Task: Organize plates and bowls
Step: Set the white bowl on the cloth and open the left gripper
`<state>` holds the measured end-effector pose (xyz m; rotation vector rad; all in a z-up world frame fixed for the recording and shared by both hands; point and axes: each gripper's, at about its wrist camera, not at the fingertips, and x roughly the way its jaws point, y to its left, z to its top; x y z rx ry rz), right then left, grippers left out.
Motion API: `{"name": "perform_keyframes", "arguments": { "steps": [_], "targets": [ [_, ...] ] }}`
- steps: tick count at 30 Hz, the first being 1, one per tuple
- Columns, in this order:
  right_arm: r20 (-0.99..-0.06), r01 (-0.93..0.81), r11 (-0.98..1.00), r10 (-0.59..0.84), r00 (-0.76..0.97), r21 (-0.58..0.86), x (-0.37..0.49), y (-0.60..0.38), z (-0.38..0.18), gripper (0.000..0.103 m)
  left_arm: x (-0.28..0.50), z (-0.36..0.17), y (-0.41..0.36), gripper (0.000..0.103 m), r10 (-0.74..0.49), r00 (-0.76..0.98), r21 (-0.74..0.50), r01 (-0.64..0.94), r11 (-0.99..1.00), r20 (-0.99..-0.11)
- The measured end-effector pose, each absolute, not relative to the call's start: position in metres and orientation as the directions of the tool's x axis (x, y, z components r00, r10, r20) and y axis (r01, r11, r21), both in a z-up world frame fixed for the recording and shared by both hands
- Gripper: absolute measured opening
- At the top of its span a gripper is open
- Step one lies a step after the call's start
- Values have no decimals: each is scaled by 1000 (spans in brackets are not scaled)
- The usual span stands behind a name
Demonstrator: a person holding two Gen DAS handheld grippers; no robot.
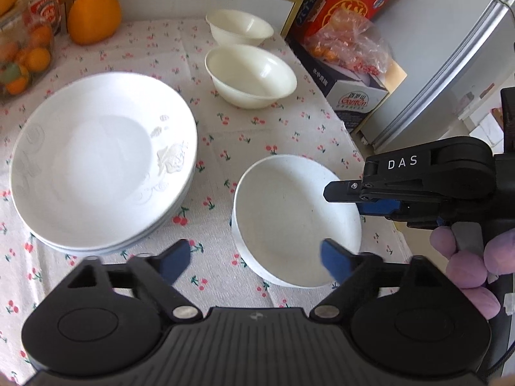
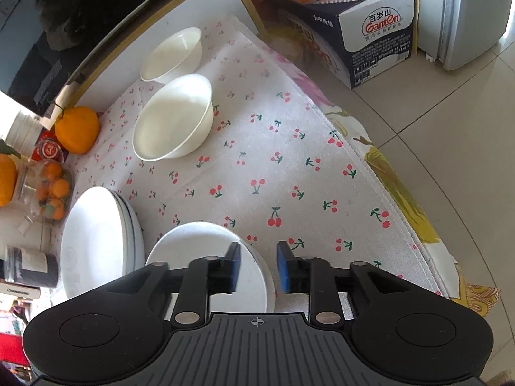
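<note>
Two views, left wrist: left gripper (image 1: 254,262) spread wide, nothing held, above cloth (image 1: 225,148) beside white bowl (image 1: 289,222).
Bowl: upright, mouth up, round, no long axis, near plate stack (image 1: 103,160).
Cream bowls: two (image 1: 251,75) (image 1: 239,27), upright behind.
Right wrist: right gripper (image 2: 259,267) partly apart, straddling bowl (image 2: 206,247) rim; contact unclear.
Plates: stacked left (image 2: 96,241).

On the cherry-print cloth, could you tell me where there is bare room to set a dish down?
The widest bare patch of the cherry-print cloth lies between the nearer cream bowl, the white bowl by the grippers and the cloth's floor-side edge. A narrower strip runs between the plate stack and the cream bowls. The fruit corner by the orange is crowded.
</note>
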<state>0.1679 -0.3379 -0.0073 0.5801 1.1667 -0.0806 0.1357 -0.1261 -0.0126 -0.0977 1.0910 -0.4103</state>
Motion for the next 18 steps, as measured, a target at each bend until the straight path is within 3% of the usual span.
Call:
{"name": "perform_keyframes", "arguments": {
  "steps": [4, 10, 18],
  "targets": [
    [-869, 358, 838, 243, 431, 412, 168, -342, -4, 48, 135, -7, -125, 99, -353, 416, -251, 281, 926, -838],
    [-840, 343, 819, 274, 469, 459, 169, -346, 1, 64, 135, -4, -118, 102, -351, 420, -249, 278, 928, -837],
    [-818, 311, 822, 286, 499, 477, 172, -345, 6, 73, 133, 4, -103, 102, -361, 471, -254, 276, 927, -805]
  ]
}}
